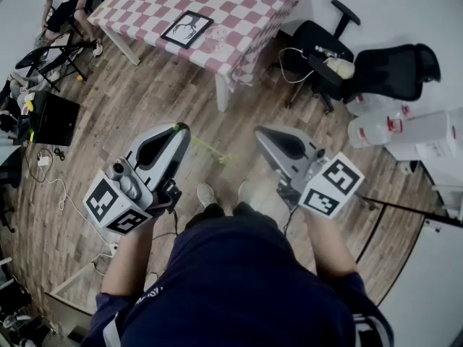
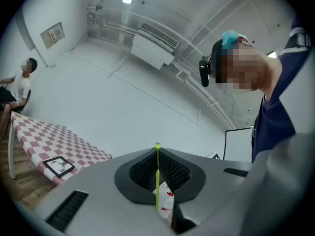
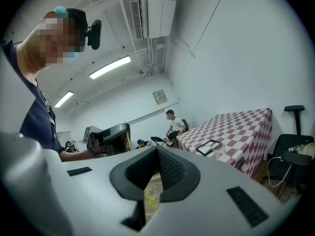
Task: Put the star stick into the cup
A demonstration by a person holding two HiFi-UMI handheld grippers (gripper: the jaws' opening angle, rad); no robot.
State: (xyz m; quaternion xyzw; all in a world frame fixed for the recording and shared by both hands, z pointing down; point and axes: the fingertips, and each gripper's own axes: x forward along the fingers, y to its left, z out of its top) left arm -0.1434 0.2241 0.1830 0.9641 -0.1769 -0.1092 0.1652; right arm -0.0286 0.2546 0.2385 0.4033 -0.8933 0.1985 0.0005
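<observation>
- The left gripper (image 1: 177,129) is clenched on the star stick (image 1: 202,144). In the left gripper view the thin yellow-green shaft runs straight up between the closed jaws.
- In the head view the stick juts from that gripper's tip toward 4 o'clock, hanging over the wooden floor (image 1: 145,92).
- The right gripper (image 1: 259,131) has its jaws together with nothing between them. The stick's far end stops short of it.
- The checked counter (image 1: 239,6) lies well apart at 12 o'clock from the person. What looks like a clear cup (image 3: 219,150) stands on it just beside a framed picture (image 1: 187,29).
- Slip risk: the jaws pinch only one end of a slim shaft, so I judge a jolt on the way over could swing it or let it slide out.
- Aim risk: the long free end is hard to steer, so it may strike the cup's rim rather than enter.
- Tip risk: a clear cup is probably light, and a sideways nudge from the stick could topple it unless the empty gripper steadies it.
- Route risk: an office chair (image 1: 325,42) at 2 o'clock crowds the counter's near corner and might snag the stick.
</observation>
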